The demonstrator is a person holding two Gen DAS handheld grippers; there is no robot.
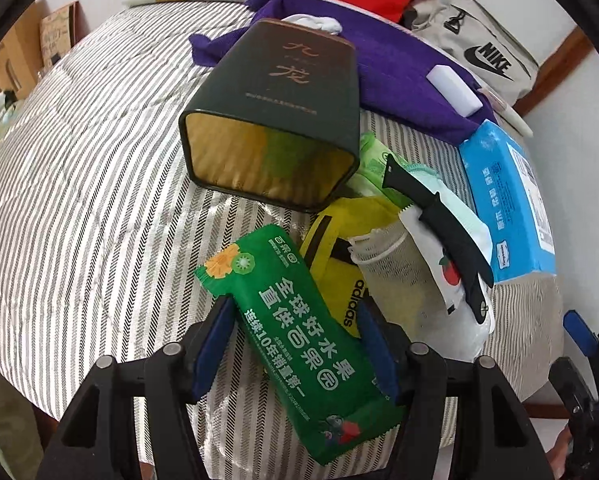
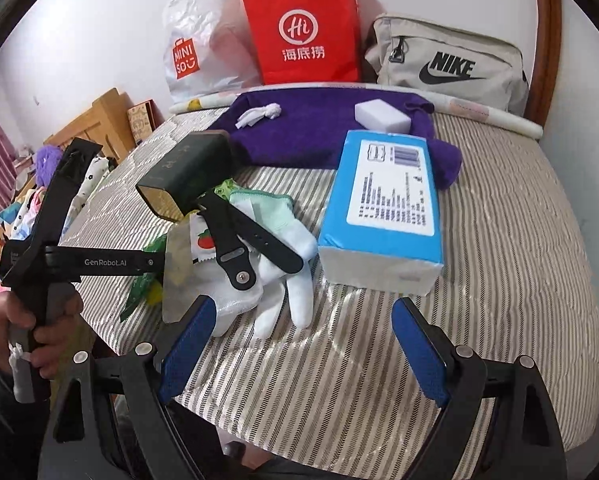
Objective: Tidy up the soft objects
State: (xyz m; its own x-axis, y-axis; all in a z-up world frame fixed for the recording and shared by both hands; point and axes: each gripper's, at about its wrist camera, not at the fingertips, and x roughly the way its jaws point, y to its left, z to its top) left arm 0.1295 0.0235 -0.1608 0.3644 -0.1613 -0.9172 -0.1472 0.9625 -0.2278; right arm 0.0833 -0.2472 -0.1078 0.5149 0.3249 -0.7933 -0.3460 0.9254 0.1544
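Observation:
A green snack packet (image 1: 299, 344) lies between the pads of my left gripper (image 1: 295, 344), which touch its sides. Beside it lie a yellow Adidas pouch (image 1: 339, 264), a mesh bag (image 1: 395, 276), a white glove (image 2: 283, 280) and a black watch strap (image 2: 235, 236). A dark tin (image 1: 275, 112) lies on its side on the striped bed (image 1: 79, 200). A blue tissue pack (image 2: 387, 200) and a purple towel (image 2: 319, 136) with a white sponge (image 2: 381, 117) lie behind. My right gripper (image 2: 303, 356) is open and empty above the bed, in front of the glove.
A red paper bag (image 2: 303, 28), a white Miniso bag (image 2: 199, 40) and a grey Nike bag (image 2: 447, 64) stand along the wall behind the bed. A rolled mat (image 2: 499, 118) lies before them. Wooden furniture (image 2: 95, 120) and clothes are to the left.

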